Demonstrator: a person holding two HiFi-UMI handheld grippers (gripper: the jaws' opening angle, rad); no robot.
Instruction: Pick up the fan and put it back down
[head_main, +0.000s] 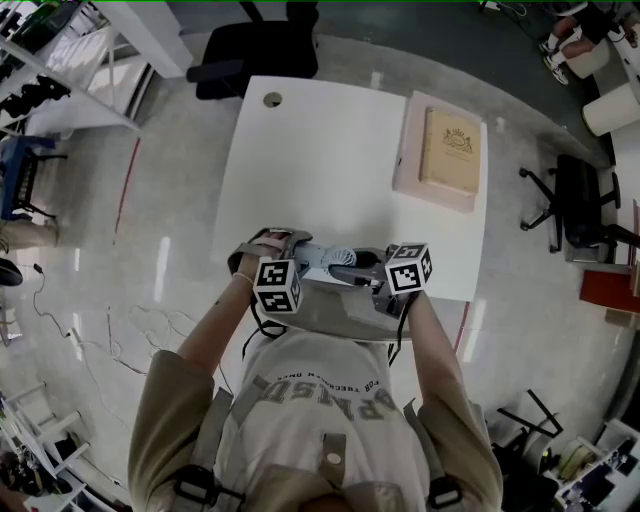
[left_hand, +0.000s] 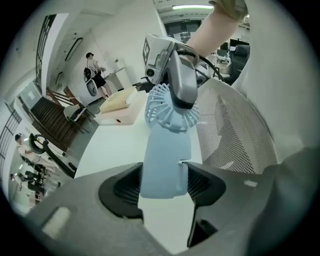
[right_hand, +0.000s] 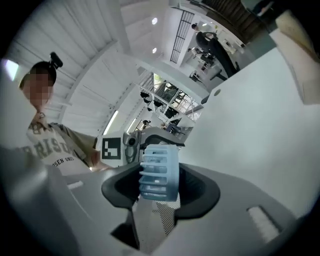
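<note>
The light blue hand-held fan (head_main: 338, 262) is over the front edge of the white table (head_main: 320, 160). My right gripper (right_hand: 160, 184) is shut on its ribbed round head (right_hand: 159, 172). In the left gripper view the same grip shows on the head (left_hand: 161, 109). The fan's flat handle (left_hand: 165, 160) runs down between the jaws of my left gripper (left_hand: 162, 184), which stand open at either side of it. In the head view the left gripper (head_main: 305, 262) and the right gripper (head_main: 368, 270) face each other across the fan.
A tan book (head_main: 450, 148) lies on a pink box (head_main: 408, 170) at the table's far right. A white mesh chair back (left_hand: 235, 130) stands just under the grippers. A black office chair (head_main: 250, 50) is behind the table, another (head_main: 575, 205) at the right.
</note>
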